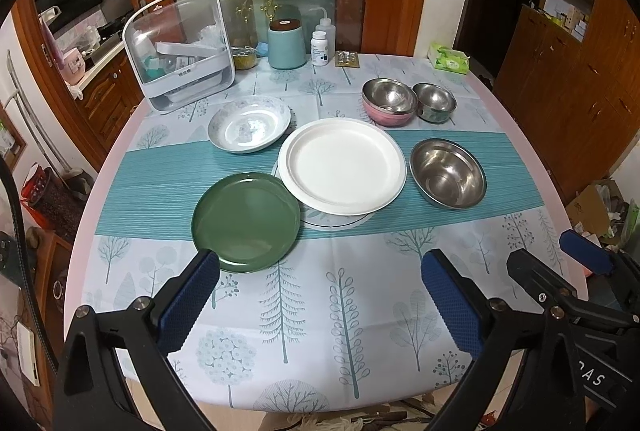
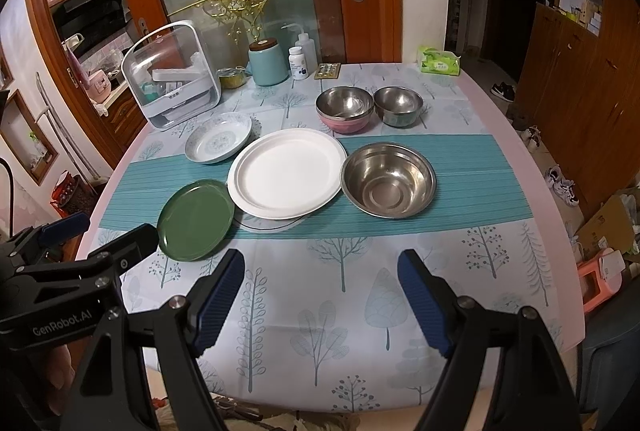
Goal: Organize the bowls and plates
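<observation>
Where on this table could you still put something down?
The near tree-print cloth, between the fingers and the green plate, is bare. So is the right side past the big steel bowl. The middle is crowded: the white plate nearly touches its neighbours, and jars line the back.

"GenRobot.AI" on left claw (image 2: 100,235) body; other labels too small to read

Even, moderately bright indoor light from overhead, warm cast on the wood. Soft glare inside the large steel bowl (image 2: 388,185) and on the green plate (image 1: 246,221) left of it. Shadows under the dishes faint. Sharp focus mid-frame. Heavy fisheye bending and black vignette at corners. Doorway behind bowl is dark.
</observation>
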`<state>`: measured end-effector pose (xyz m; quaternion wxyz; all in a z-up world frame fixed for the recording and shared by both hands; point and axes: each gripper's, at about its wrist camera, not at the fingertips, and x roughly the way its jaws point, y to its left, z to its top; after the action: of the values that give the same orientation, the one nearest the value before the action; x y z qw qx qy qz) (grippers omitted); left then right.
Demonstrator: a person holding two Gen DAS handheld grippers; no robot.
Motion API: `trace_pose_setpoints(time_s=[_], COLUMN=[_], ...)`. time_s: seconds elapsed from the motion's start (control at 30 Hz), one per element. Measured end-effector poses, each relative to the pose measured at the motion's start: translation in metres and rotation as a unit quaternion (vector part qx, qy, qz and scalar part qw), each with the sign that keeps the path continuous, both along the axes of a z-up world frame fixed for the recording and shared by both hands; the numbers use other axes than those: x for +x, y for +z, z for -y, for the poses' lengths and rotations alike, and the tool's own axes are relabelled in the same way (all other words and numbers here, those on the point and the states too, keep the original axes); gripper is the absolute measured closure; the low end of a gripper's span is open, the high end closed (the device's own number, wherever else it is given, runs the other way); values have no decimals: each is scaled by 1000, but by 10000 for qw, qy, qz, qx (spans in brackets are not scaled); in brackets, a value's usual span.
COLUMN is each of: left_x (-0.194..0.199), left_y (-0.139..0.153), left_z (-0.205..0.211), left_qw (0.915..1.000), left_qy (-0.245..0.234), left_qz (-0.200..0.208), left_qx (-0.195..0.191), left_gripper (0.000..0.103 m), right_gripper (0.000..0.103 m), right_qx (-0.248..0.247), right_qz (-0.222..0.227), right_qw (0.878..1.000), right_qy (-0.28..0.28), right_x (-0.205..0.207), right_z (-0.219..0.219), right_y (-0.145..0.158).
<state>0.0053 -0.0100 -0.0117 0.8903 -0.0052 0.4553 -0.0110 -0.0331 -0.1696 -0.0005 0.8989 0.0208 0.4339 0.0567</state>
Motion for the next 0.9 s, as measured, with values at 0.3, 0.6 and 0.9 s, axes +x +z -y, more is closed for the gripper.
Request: trace_pose_setpoints(time_s=[0.3, 0.6, 0.9], left_x=[0, -1, -12], left_y=[1, 1, 4], left_z=[0, -1, 3], left_qw=[10000, 10000, 9999], left_qy=[2, 12, 108], left_qz=[-7, 1, 1], left_qx=[1, 11, 38], left_gripper=[4, 4, 4], right_gripper=[23, 23, 23], right_qx=[19, 30, 48], right_qz=[-14, 13, 22], right_qw=[10000, 10000, 10000], right_qy=[3, 48, 68], right_x=[1, -3, -6], right_z=[1, -2, -2], right_y=[2, -1, 1])
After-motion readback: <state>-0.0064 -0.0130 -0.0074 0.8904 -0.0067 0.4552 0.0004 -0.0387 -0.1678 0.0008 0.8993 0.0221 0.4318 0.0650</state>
